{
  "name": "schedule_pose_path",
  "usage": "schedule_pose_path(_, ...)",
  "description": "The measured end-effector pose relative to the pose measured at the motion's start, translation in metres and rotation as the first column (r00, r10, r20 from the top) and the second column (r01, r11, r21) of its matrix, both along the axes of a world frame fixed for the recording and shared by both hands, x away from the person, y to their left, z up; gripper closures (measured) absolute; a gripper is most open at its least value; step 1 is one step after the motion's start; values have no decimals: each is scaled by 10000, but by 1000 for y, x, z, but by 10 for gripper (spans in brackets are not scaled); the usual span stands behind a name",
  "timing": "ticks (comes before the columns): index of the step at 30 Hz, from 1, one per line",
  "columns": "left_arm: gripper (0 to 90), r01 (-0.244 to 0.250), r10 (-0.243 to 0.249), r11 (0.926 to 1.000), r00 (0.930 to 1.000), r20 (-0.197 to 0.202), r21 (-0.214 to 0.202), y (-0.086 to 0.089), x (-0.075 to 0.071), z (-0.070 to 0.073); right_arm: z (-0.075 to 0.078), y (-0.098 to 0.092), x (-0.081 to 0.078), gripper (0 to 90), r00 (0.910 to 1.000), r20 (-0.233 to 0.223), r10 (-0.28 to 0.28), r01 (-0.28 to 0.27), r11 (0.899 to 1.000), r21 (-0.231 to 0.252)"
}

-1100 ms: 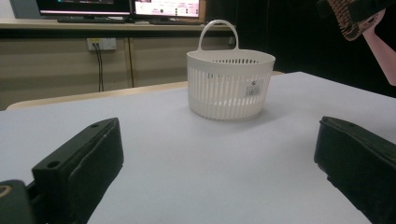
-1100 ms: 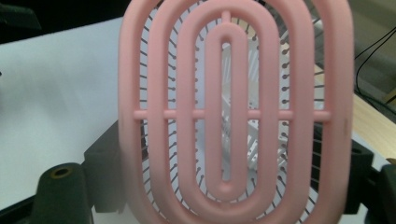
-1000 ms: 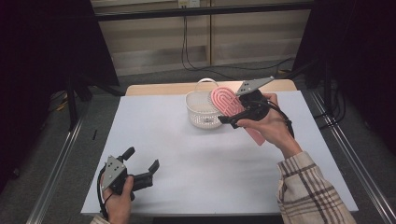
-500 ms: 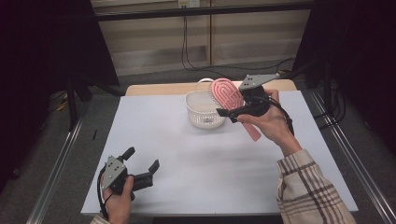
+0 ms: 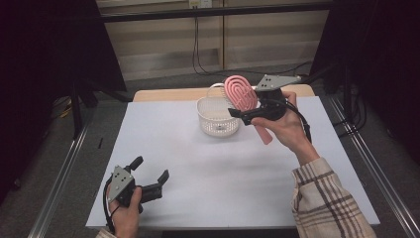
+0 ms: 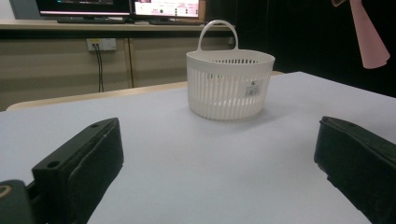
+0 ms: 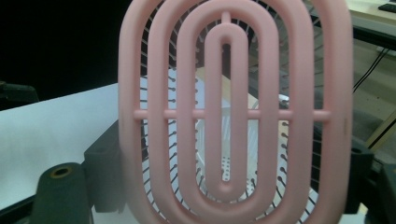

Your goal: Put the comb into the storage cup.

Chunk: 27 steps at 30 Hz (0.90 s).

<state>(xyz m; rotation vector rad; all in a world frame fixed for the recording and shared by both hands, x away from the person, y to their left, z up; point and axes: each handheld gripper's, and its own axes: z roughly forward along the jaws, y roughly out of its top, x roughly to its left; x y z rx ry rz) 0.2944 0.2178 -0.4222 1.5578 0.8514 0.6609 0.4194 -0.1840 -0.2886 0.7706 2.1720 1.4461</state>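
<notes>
Right tool (image 5: 247, 113) with the pink hairbrush (image 5: 241, 92) clamped in it: shifted slightly up and toward the far side of the tabletop (image 5: 208, 168). Brush head, earlier lying low across the right rim of the white basket (image 5: 218, 116), now stands higher above that rim, more upright. Handle end, earlier down near the tabletop, now lifted beside the right hand (image 5: 285, 126).

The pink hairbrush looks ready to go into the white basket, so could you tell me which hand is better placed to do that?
Right. The right gripper is shut on the pink hairbrush, lifted beside the white basket. The left gripper, open, sits near the table's front edge, far from the basket.
</notes>
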Motion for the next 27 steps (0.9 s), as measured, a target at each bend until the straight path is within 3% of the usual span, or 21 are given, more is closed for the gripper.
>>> schedule_pose_path(14, 15, 20, -20, 10000, 10000, -27, -53, 0, 0, 0, 5, 3, 5, 201, 9987, 493, -122, 95, 9985, 545)
schedule_pose_path(27, 15, -17, 17, 9999, 10000, -10, -124, 0, 0, 0, 6, 8, 18, 201, 9977, 557, -399, 347, 9951, 925)
